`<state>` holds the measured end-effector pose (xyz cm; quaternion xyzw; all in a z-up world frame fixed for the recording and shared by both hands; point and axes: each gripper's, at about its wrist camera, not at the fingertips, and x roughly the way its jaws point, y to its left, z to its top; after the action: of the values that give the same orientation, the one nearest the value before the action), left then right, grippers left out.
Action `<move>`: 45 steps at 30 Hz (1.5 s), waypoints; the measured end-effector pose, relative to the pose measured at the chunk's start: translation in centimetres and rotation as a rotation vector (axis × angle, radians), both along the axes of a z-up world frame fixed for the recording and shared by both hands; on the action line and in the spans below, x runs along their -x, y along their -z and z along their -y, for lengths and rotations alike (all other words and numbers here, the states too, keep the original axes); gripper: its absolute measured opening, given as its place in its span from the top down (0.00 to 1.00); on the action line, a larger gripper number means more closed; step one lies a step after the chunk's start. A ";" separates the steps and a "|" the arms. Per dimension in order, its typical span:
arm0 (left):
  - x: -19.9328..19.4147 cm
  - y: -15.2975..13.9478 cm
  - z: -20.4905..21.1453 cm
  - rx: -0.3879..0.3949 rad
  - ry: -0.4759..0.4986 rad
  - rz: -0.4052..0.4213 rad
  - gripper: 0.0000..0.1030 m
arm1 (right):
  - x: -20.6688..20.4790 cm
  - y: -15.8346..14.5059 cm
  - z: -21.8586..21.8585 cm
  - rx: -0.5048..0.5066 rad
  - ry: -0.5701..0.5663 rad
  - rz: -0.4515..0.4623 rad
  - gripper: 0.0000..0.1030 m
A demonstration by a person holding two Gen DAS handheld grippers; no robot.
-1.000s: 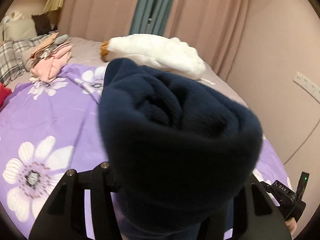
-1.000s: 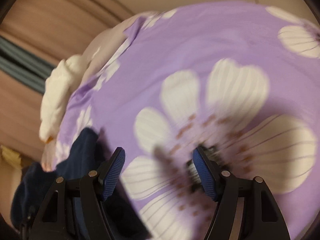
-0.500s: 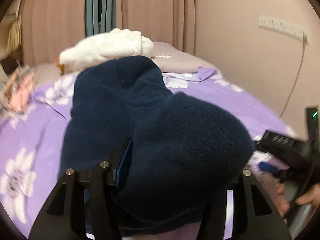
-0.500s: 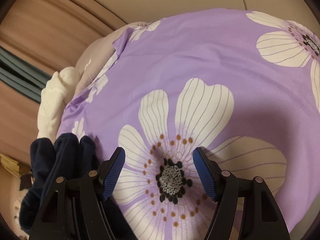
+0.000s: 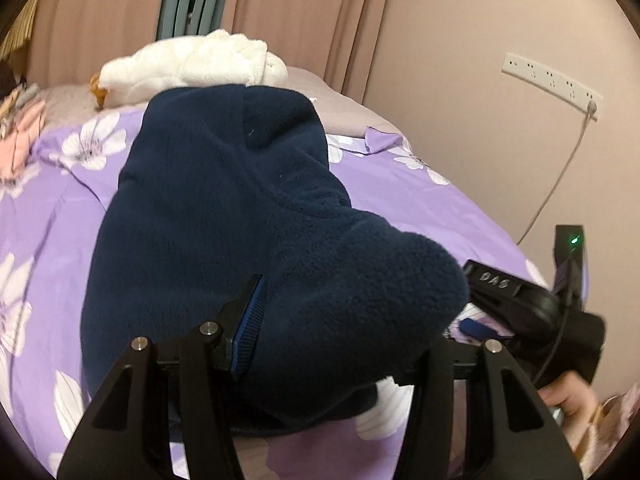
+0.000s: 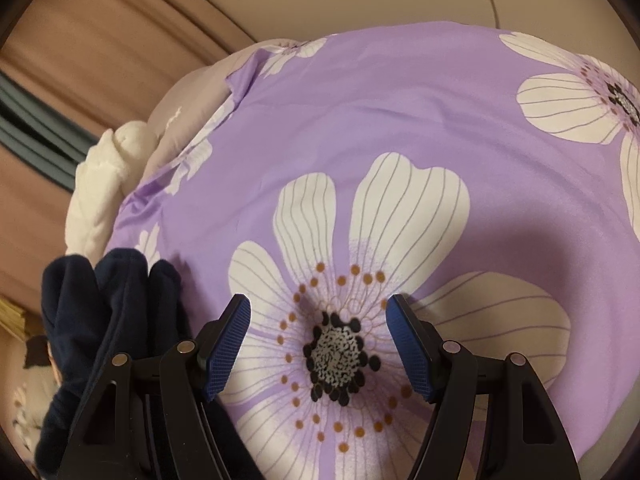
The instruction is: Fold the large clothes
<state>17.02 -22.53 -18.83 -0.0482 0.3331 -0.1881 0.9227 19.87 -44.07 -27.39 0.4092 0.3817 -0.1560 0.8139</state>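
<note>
Left gripper (image 5: 340, 320) has its fingers wide apart around the fleece (image 5: 240, 220), a thick navy bundle that lies bunched on the purple flowered quilt (image 5: 420, 200) and spills over the right finger. Right gripper (image 6: 318, 344) hovers spread and empty over a big white flower, the fleece just to its left. From the left camera, the right gripper's black body reads "DAS" (image 5: 494, 280), green light glowing. White plush (image 5: 192, 64) sits behind.

I've got the navy fleece garment (image 5: 224, 216) bunched in thick rolled folds, lying heaped on the purple flowered bedspread (image 5: 420, 200), its near end hiding my view.
</note>
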 end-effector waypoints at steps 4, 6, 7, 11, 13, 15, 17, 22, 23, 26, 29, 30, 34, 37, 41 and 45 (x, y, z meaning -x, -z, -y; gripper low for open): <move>0.8 0.1 0.4 0.011 0.019 0.000 0.53 | -0.2 0.0 -0.2 0.011 -0.012 -0.008 0.31; 1.0 0.5 1.1 -0.032 0.014 0.019 0.53 | -0.1 0.0 -0.1 0.011 -0.020 -0.011 0.31; 1.0 0.8 1.5 -0.051 0.018 0.028 0.53 | -0.1 0.0 -0.1 0.009 -0.020 -0.009 0.31; 0.4 2.0 2.2 -0.058 0.038 0.012 0.53 | 0.2 0.3 0.4 -0.009 -0.006 -0.006 0.31; 0.4 1.8 2.5 -0.070 0.023 0.015 0.53 | 0.5 0.3 0.3 -0.012 -0.006 -0.002 0.31; 0.5 1.7 2.8 -0.087 0.012 0.018 0.53 | 0.6 0.2 0.3 -0.006 -0.010 -0.005 0.31; 0.5 1.7 2.8 -0.091 0.007 0.019 0.53 | 0.7 0.2 0.5 -0.005 -0.008 -0.003 0.31; 1.1 0.9 2.5 -0.115 -0.025 0.015 0.52 | 1.2 0.2 1.0 -0.026 0.020 0.006 0.31; 1.4 0.5 2.4 -0.116 -0.026 0.018 0.47 | 1.3 0.2 1.1 -0.022 0.027 0.005 0.31; 2.3 -0.5 1.8 -0.093 -0.002 0.034 0.38 | 1.4 0.2 1.3 -0.022 0.041 0.010 0.31; 2.8 -1.2 1.1 -0.091 -0.016 0.038 0.37 | 1.4 0.4 1.3 -0.024 0.047 0.009 0.31; 2.7 -1.4 0.6 -0.076 -0.023 0.020 0.37 | 1.4 0.3 1.2 -0.019 0.049 0.009 0.31; 3.6 -3.4 -2.1 0.035 -0.031 -0.033 0.38 | 1.2 0.2 0.5 0.033 0.047 -0.011 0.31; 6.1 -6.5 -4.0 0.116 0.039 -0.007 0.38 | 0.9 0.0 -0.2 0.099 0.038 -0.040 0.31; 8.6 -10.5 -8.4 0.308 0.086 0.084 0.34 | 0.7 -0.2 -0.8 0.178 0.029 -0.067 0.31; 6.7 -11.0 -12.9 0.252 -0.221 0.157 0.37 | 0.5 -0.4 -1.3 0.274 0.030 -0.106 0.48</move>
<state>10.35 -9.60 -7.79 -0.1849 0.2267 -0.1291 0.9475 19.39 -42.74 -26.97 0.2910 0.3932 -0.2404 0.8384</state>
